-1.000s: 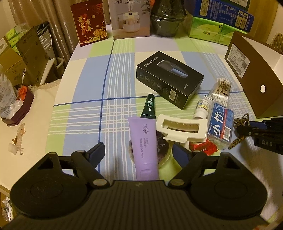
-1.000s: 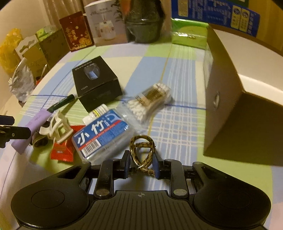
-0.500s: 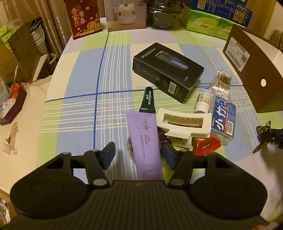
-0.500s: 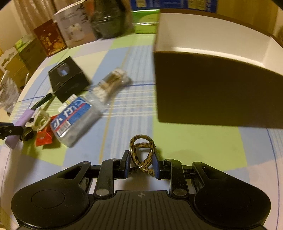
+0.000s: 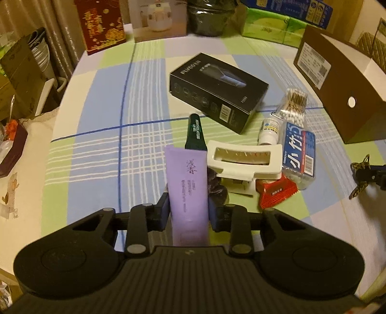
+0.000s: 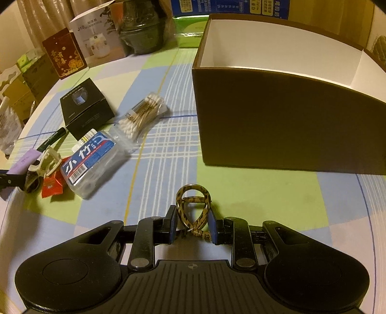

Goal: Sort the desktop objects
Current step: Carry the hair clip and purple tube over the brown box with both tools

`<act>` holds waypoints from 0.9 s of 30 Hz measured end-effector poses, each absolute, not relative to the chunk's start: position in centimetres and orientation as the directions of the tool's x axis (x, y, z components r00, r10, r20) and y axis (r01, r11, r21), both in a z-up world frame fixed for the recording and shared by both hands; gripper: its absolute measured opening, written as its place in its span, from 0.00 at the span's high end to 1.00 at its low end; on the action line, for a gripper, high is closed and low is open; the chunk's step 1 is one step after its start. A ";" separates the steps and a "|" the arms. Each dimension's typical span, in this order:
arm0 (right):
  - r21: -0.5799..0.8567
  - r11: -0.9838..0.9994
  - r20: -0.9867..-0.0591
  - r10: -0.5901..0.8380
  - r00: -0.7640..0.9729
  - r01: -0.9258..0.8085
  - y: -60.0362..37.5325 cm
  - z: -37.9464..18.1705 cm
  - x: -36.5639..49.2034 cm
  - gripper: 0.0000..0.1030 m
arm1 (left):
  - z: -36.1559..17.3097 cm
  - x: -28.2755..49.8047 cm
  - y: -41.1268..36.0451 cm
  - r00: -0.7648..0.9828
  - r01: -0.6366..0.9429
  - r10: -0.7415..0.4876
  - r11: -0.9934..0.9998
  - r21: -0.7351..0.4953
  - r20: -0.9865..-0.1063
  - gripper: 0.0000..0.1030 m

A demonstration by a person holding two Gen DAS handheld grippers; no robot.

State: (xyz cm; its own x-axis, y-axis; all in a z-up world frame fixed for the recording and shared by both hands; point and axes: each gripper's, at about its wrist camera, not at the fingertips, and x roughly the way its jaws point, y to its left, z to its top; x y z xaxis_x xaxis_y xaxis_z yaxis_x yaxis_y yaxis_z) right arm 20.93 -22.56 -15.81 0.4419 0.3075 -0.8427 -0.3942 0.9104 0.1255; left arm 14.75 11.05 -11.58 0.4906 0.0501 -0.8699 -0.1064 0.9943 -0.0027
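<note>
Ahead of your right tool (image 6: pixel 192 225), the tall brown cardboard box (image 6: pixel 277 120). That tool is clamped on the leopard-print hair clip (image 6: pixel 193 210); a low carry would strike the wall. Your left tool (image 5: pixel 187 210) is closing, pads touching the flat lilac plastic tube (image 5: pixel 187 183); a thin hold may slip.

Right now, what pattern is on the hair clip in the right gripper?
Leopard-style brown and tan spots on the hair clip, clearest in the right wrist view.

A red gift box (image 5: pixel 101 24), a humidifier carton (image 5: pixel 159 19) and green, seemingly tissue, packs (image 5: pixel 267 31) line the tabletop's far edge.
</note>
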 end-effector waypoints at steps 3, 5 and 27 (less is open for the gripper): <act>0.124 0.909 -0.841 0.309 0.443 -0.399 -22.6 -15.8 20.9 0.77 | -11.0 13.9 11.4 0.497 -0.118 0.052 0.993 -0.008 -0.866 0.73; 0.123 0.907 -0.841 0.311 0.443 -0.403 -22.6 -15.8 20.9 0.77 | -10.7 13.2 11.6 0.497 -0.127 0.050 0.992 -0.016 -0.866 0.73; 0.160 0.897 -0.815 0.355 0.457 -0.412 -26.4 -12.9 19.4 0.77 | -6.9 9.1 6.8 0.554 -0.092 -0.027 0.991 -0.093 -0.832 0.73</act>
State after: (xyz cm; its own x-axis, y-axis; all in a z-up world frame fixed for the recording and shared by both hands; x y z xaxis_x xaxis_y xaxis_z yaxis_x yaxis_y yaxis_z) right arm 19.40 -26.40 -12.87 0.4573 0.3555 -0.8152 -0.4121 0.8970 0.1599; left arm 9.09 6.79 -6.94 0.5541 -0.0269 -0.8320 -0.0921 0.9914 -0.0934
